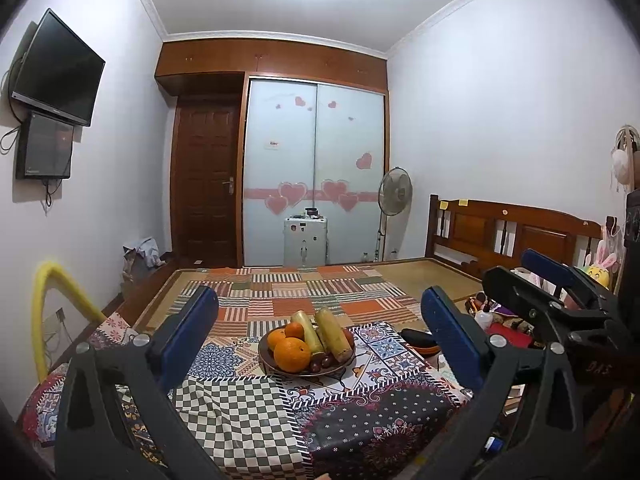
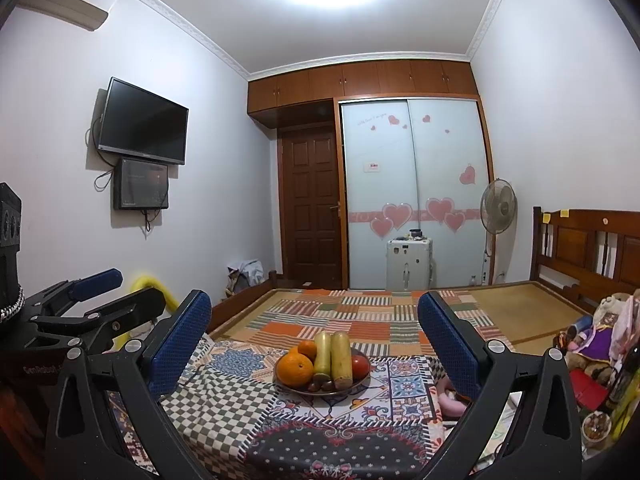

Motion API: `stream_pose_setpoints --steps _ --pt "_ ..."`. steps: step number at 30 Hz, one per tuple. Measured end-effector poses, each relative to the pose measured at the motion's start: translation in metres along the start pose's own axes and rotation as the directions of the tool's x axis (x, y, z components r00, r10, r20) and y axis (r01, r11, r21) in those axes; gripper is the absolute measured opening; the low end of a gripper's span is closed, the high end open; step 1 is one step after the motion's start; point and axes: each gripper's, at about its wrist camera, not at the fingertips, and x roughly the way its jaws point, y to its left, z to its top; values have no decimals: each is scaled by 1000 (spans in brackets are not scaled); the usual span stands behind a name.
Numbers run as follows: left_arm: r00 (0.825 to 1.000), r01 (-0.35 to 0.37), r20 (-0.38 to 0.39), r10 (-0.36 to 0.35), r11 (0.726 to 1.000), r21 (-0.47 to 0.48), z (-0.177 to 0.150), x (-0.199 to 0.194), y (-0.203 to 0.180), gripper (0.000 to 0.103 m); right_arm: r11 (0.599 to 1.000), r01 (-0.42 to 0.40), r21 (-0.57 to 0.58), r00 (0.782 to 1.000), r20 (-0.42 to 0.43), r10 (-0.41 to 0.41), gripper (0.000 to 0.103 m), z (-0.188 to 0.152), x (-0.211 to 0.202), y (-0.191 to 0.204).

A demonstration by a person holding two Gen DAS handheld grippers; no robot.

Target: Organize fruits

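Holding both grippers, left [image 1: 320, 332] and right [image 2: 316, 332], back with fingers wide and empty, we see the fruits [image 2: 320, 360] heaped together in the plate [image 2: 320, 391] on the patterned bench [image 2: 224, 408].

A: What is on the wall at nine o'clock?
B: A black TV [image 2: 143, 121], and a small screen [image 2: 141, 184] just under it.
A: And at twelve o'clock?
B: A brown door [image 2: 312, 204], beside it a wardrobe [image 2: 416, 184] with pink hearts. A white suitcase [image 2: 409, 264] stands before it.
A: At three o'clock?
B: A fan [image 2: 498, 206], a wooden headboard [image 2: 592, 240] and soft toys [image 2: 596, 332].
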Motion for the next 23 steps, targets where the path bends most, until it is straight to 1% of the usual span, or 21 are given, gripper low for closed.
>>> stream_pose_setpoints --steps 8,23 --pt "1000 12 -4 -12 1000 -7 1 -1 1 103 1000 0 2 1000 8 0 103 3 -1 0" --pt "1000 13 -6 -13 1000 -6 2 -4 4 103 1000 -10 0 1000 13 10 103 5 -3 2"
